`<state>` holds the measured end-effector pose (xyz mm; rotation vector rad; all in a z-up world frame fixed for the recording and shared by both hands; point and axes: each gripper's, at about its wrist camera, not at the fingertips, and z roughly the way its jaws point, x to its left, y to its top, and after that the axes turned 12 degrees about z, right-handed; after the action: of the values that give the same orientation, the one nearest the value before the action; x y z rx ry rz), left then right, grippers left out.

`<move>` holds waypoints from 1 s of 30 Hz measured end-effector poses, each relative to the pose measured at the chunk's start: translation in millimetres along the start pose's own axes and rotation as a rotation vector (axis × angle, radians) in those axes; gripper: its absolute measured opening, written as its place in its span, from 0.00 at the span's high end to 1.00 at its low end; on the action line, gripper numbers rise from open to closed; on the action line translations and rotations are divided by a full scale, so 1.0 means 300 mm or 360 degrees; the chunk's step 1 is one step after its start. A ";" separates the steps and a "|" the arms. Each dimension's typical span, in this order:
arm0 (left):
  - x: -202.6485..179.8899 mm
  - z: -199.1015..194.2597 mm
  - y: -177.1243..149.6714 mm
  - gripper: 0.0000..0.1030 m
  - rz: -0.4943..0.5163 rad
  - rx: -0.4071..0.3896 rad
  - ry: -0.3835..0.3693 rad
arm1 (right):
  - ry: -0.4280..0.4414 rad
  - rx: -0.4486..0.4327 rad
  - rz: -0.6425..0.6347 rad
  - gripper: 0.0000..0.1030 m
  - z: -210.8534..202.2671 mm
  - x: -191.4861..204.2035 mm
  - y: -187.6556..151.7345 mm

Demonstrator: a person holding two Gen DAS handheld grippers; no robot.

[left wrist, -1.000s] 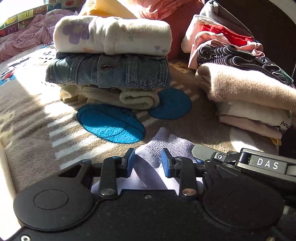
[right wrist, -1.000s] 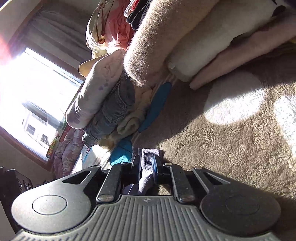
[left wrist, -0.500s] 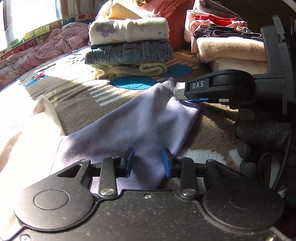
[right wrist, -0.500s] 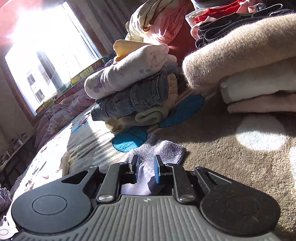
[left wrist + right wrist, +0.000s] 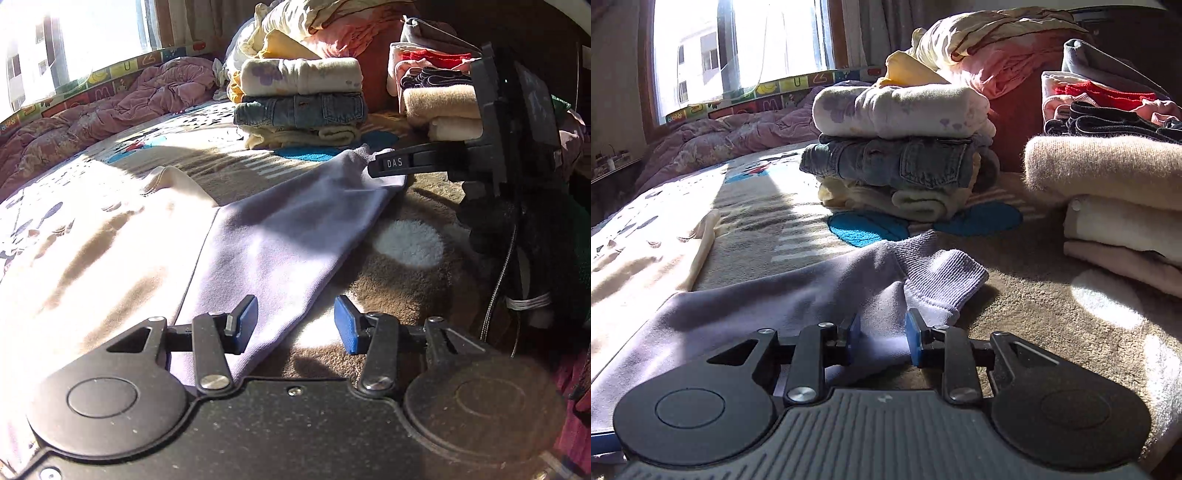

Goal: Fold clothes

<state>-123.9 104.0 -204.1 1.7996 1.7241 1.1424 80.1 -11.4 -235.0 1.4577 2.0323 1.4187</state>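
A lilac garment sleeve [image 5: 291, 236] lies stretched across the brown blanket, its ribbed cuff [image 5: 938, 269] at the far end. My left gripper [image 5: 295, 325] is open low over the near part of the sleeve, whose edge runs between its blue pads. My right gripper [image 5: 881, 341] is open, its jaws on either side of the fabric just behind the cuff. It also shows in the left wrist view [image 5: 391, 164], at the cuff end. A cream garment [image 5: 92, 251] lies flat to the left, joined to the sleeve.
A stack of folded clothes with a floral top and denim [image 5: 897, 147] stands behind. A second stack with a beige sweater [image 5: 1108, 173] stands at the right. A rumpled pink quilt [image 5: 110, 110] lies by the window. The blanket [image 5: 1052, 325] has blue and white patches.
Both grippers have opened. The right one let go of the cuff, which now rests on the blanket. The left gripper drew back along the sleeve, and the sleeve is laid out flat.
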 end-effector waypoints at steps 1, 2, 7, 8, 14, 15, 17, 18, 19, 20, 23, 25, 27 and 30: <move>0.012 -0.034 -0.013 0.57 -0.0008 -0.0025 0.0025 | 0.0012 -0.0037 0.0015 0.72 -0.022 -0.001 0.001; 0.023 -0.068 -0.025 0.57 -0.0015 -0.0050 0.0050 | 0.0032 -0.0068 0.0031 0.72 -0.044 -0.002 0.003; 0.111 -0.150 -0.113 0.57 -0.0180 -0.0025 0.0246 | 0.0182 -0.0128 0.0058 0.60 -0.132 0.013 -0.005; 0.137 -0.162 -0.123 0.57 -0.0236 -0.0017 0.0280 | 0.0202 -0.0115 0.0034 0.60 -0.143 0.030 -0.014; 0.254 -0.177 -0.210 0.57 -0.0375 0.0070 0.0440 | 0.0502 -0.0029 -0.0183 0.60 -0.283 0.239 -0.124; 0.262 -0.151 -0.231 0.55 -0.0372 0.0125 0.0423 | 0.0553 -0.0012 -0.0234 0.61 -0.308 0.282 -0.147; 0.281 -0.113 -0.295 0.49 -0.0411 0.0179 0.0318 | 0.0635 0.0022 -0.0356 0.61 -0.336 0.363 -0.194; 0.286 -0.122 -0.292 0.49 -0.0413 0.0185 0.0315 | 0.0677 0.0070 -0.0446 0.61 -0.341 0.412 -0.225; 0.289 -0.140 -0.283 0.49 -0.0408 0.0187 0.0314 | 0.0685 0.0138 -0.0551 0.61 -0.332 0.451 -0.256; 0.288 -0.154 -0.278 0.49 -0.0402 0.0161 0.0335 | 0.0673 0.0212 -0.0658 0.59 -0.318 0.481 -0.288; 0.294 -0.160 -0.284 0.46 -0.0393 0.0165 0.0348 | 0.0618 0.0263 -0.0852 0.57 -0.328 0.528 -0.349; 0.299 -0.131 -0.313 0.38 -0.0406 0.0219 0.0274 | 0.0614 0.0255 -0.0803 0.57 -0.352 0.531 -0.329; 0.305 -0.142 -0.295 0.37 -0.0370 0.0242 0.0235 | 0.0636 0.0239 -0.0654 0.57 -0.369 0.501 -0.299; 0.300 -0.162 -0.262 0.33 -0.0295 0.0236 0.0253 | 0.0652 0.0244 -0.0205 0.55 -0.359 0.404 -0.221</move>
<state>-219.3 190.8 -210.0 1.6259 2.0688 1.1316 -86.7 29.3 -200.0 1.1314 2.4777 1.6440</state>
